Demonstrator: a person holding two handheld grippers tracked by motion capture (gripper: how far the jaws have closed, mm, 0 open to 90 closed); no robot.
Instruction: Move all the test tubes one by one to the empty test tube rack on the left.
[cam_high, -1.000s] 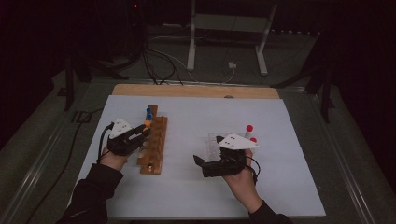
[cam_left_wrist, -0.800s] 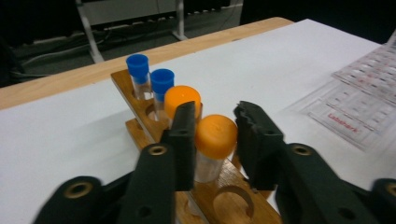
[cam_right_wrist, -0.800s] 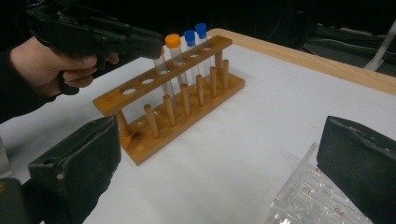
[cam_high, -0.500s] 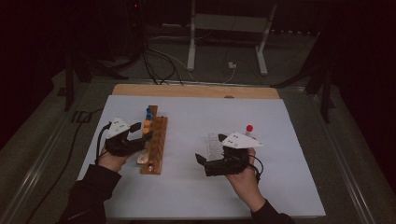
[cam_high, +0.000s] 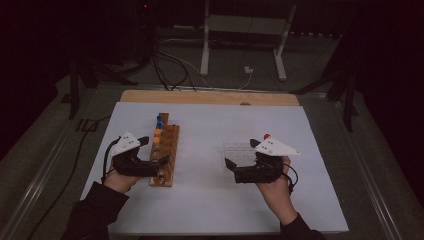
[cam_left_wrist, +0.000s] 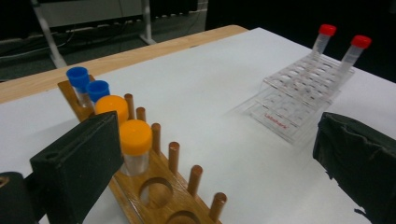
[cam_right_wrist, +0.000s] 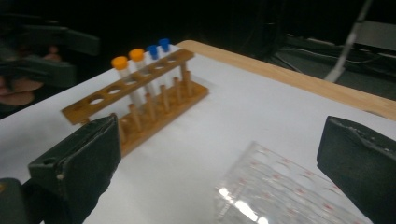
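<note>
Orange tube seated, left jaws apart and empty

The left gripper (cam_high: 159, 161) has just been opening beside the wooden rack (cam_high: 166, 152), nothing between its jaws; the near orange-capped tube (cam_left_wrist: 135, 145) stands upright in its hole at nine o'clock from the clear rack (cam_high: 239, 152). Best to draw straight back, clear of the caps. The right gripper (cam_high: 231, 167) also gapes, empty. White sheet (cam_high: 210, 200) on a wooden table (cam_high: 210, 97), dark room, cables at twelve o'clock.
</note>
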